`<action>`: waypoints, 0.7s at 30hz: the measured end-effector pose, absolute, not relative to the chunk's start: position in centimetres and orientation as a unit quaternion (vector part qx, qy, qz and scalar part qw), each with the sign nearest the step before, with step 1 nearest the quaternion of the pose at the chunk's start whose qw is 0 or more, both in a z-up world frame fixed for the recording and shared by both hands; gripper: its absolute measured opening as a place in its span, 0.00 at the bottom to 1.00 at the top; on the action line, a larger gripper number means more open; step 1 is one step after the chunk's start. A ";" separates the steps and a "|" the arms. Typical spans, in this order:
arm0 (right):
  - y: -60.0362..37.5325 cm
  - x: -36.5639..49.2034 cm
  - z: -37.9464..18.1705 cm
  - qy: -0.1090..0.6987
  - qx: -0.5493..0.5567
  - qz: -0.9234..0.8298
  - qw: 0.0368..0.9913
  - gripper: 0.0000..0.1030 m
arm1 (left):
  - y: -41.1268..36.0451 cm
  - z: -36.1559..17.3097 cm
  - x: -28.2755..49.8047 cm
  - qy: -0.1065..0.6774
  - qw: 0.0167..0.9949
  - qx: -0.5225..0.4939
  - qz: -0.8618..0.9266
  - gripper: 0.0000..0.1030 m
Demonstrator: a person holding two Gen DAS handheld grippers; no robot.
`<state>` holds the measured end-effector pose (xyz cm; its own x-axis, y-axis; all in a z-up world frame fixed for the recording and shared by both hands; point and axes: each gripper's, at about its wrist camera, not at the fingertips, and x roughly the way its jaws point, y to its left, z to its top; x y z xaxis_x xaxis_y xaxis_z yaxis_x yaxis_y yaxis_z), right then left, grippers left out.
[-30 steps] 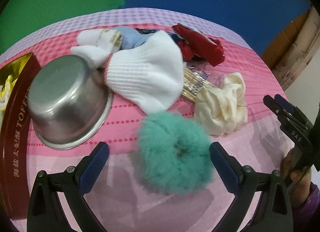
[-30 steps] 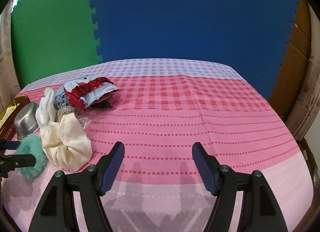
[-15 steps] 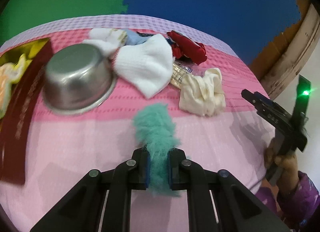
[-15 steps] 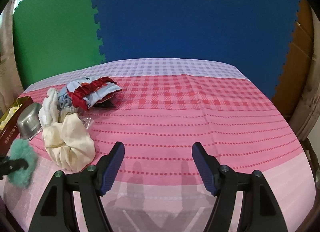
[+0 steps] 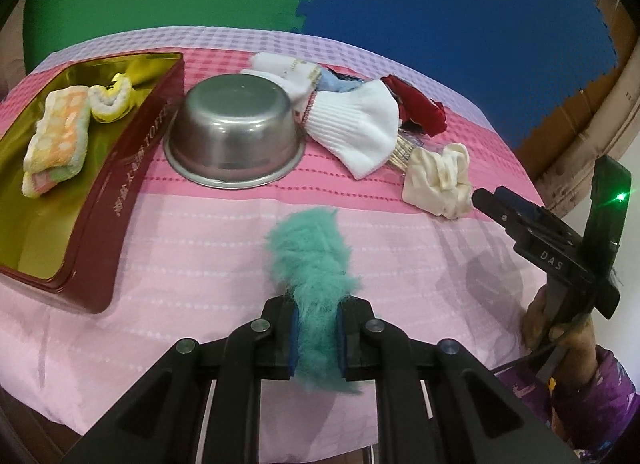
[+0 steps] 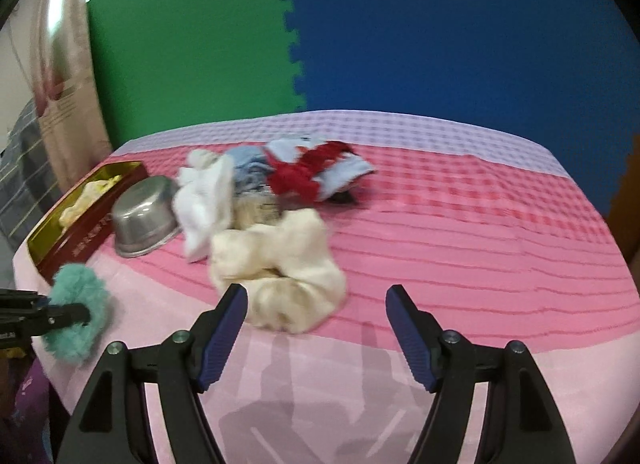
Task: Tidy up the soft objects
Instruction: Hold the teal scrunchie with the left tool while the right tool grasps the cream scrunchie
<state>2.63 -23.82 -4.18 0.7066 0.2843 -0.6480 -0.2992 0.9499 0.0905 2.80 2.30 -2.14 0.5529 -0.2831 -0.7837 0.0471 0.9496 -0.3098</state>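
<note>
My left gripper (image 5: 316,328) is shut on a fluffy teal scrunchie (image 5: 310,256), held just above the pink tablecloth. The same scrunchie (image 6: 78,304) shows at the left edge of the right wrist view. My right gripper (image 6: 316,316) is open and its jaws are opening. A cream scrunchie (image 6: 280,272) lies just ahead of its left finger, untouched. Behind it lie a white sock (image 5: 356,127), a red scrunchie (image 5: 420,107) and light blue cloth (image 6: 248,167). A dark red tin (image 5: 100,191) at the left holds a folded pastel towel (image 5: 56,139) and a yellow-white cloth (image 5: 112,97).
An upturned steel bowl (image 5: 234,131) sits between the tin and the sock pile. A clear packet of thin sticks (image 5: 404,151) lies under the sock's edge. Green and blue foam mats stand behind the table. A hand (image 5: 560,328) holds the right gripper at the table's right edge.
My left gripper closed on the teal scrunchie, lifted it off the cloth and swung left, bringing the tin into view. The right gripper turned left toward the cream scrunchie.
</note>
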 end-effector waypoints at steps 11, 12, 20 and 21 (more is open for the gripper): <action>-21.1 5.8 -4.6 0.382 -0.018 0.162 0.910 0.79 | 2.2 -2.2 2.6 0.466 0.870 -0.126 -0.098 0.13; -20.8 6.5 -5.0 0.397 -0.019 0.161 0.903 0.79 | 2.2 -2.2 2.6 0.467 0.870 -0.127 -0.098 0.13; -20.2 7.3 -6.7 0.434 -0.047 0.149 0.887 0.23 | 2.3 -2.2 2.8 0.467 0.870 -0.128 -0.094 0.13; -20.5 6.8 -6.5 0.430 -0.043 0.153 0.889 0.13 | 2.3 -2.1 2.8 0.467 0.870 -0.129 -0.094 0.13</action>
